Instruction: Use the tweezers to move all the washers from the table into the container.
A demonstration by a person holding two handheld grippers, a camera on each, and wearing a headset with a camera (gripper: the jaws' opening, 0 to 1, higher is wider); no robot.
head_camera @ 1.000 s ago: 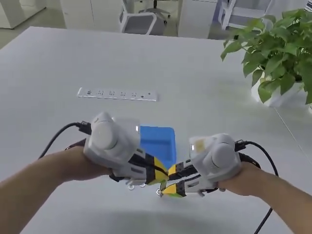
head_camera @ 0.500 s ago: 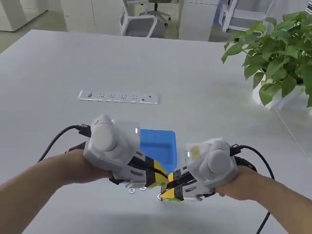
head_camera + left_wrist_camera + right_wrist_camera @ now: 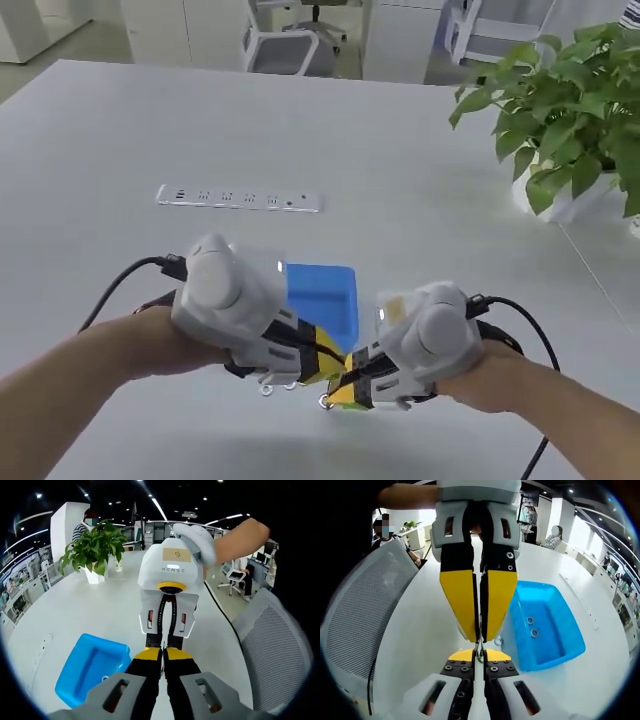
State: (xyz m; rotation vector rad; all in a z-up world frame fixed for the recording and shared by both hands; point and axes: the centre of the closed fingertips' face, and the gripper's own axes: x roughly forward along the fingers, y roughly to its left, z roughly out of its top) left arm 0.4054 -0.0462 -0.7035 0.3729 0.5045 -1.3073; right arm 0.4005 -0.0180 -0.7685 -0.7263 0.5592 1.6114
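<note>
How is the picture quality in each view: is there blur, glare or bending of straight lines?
Head view: soft even light, a faint shadow on the table, the potted plant sharp, lines straight. Left gripper view: strong fisheye bending, ceiling lights as bright spots. Right gripper view: the same bending, yet the two washers in the blue container look clear.

Left gripper view: the white housing of the right gripper (image 3: 162, 641) bears grey lettering, approximately "KENSE". The mark on the tan label (image 3: 176, 555) above it, and the power strip (image 3: 240, 197) markings, are illegible.
</note>
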